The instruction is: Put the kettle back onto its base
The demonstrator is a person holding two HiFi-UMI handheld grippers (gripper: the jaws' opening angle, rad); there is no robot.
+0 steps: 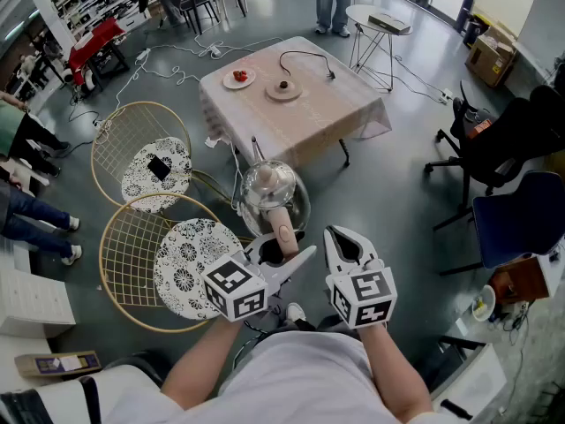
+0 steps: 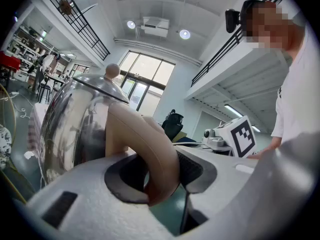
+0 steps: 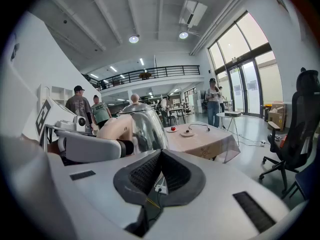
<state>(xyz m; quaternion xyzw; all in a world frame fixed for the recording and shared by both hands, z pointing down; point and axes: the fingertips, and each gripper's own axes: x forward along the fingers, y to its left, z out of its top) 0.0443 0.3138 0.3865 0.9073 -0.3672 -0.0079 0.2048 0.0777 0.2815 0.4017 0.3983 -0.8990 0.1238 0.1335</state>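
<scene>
Kettle (image 1: 269,188) was in the carry step, as we judged it. It hung in the air just beyond the left gripper (image 1: 281,253), whose jaws stood wide yet were clamped across the tan handle (image 1: 284,235). The right gripper (image 1: 347,241), just to the right of the left one, had its jaws closed together on nothing. The round base (image 1: 283,88) lay well ahead of both grippers on the table (image 1: 335,117), its black cord (image 1: 309,58) trailing beyond it and a small plate (image 1: 238,79) with something red to its left.

We judged that the next move called for carrying the kettle forward to the table and keeping it upright. Its bottom would then have to be centred over the base and lowered until it seated. Only then should the left jaws let go.

The head view alone showed both grippers together and how far the base lay ahead of them. The left gripper view showed the grip itself: the handle passed between the pads, with the shiny body and the lid knob (image 2: 112,70) beyond, but we could not find the base there. The right gripper view showed its own pads meeting with only floor behind them, the kettle off to their left, and the table with the base straight ahead
</scene>
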